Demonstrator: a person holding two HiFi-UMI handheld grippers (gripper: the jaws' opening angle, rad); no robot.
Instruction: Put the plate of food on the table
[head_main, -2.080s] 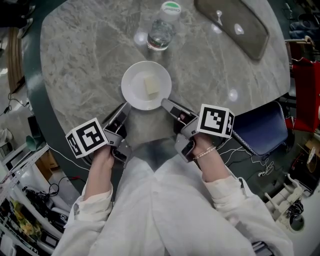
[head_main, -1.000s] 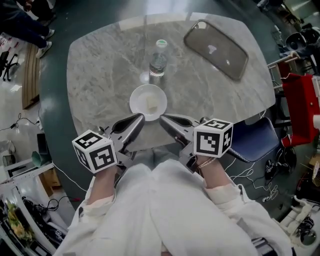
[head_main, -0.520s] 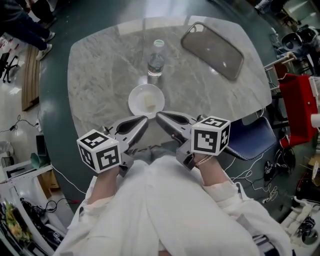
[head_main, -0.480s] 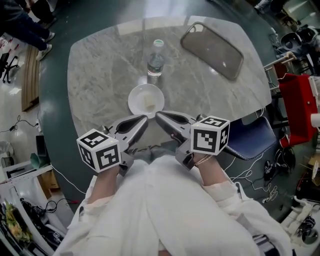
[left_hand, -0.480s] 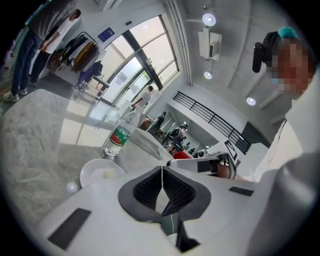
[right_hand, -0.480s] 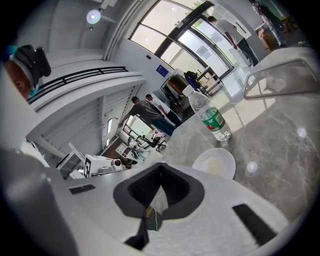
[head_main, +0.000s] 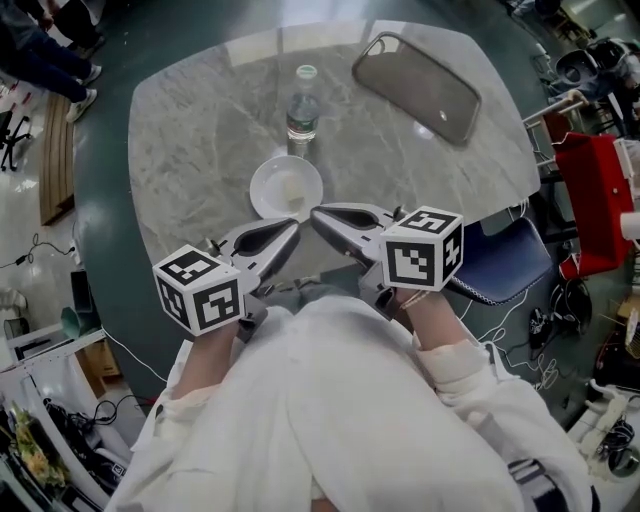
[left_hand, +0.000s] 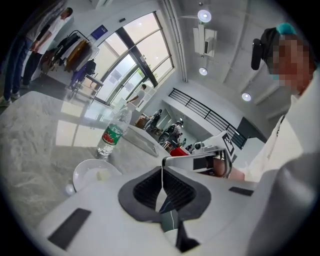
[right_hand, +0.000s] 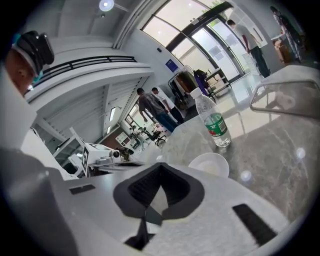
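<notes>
Progress: looks done | small round white plate (head_main: 286, 187) carrying pale food rests on grey marble desk (head_main: 200, 130) | left hand-held gripper (head_main: 292, 228), right hand-held gripper (head_main: 315, 214): jaws together, empty, just beside plate.

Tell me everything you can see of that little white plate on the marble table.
The plate is small, round and white, smooth like ceramic, with a raised rim. It lies flat on the grey marbled table, near the person's side, a water bottle just beyond it. One pale blocky piece of food rests on it. The left gripper and right gripper, both shut and empty, point at it; neither grips it.
</notes>
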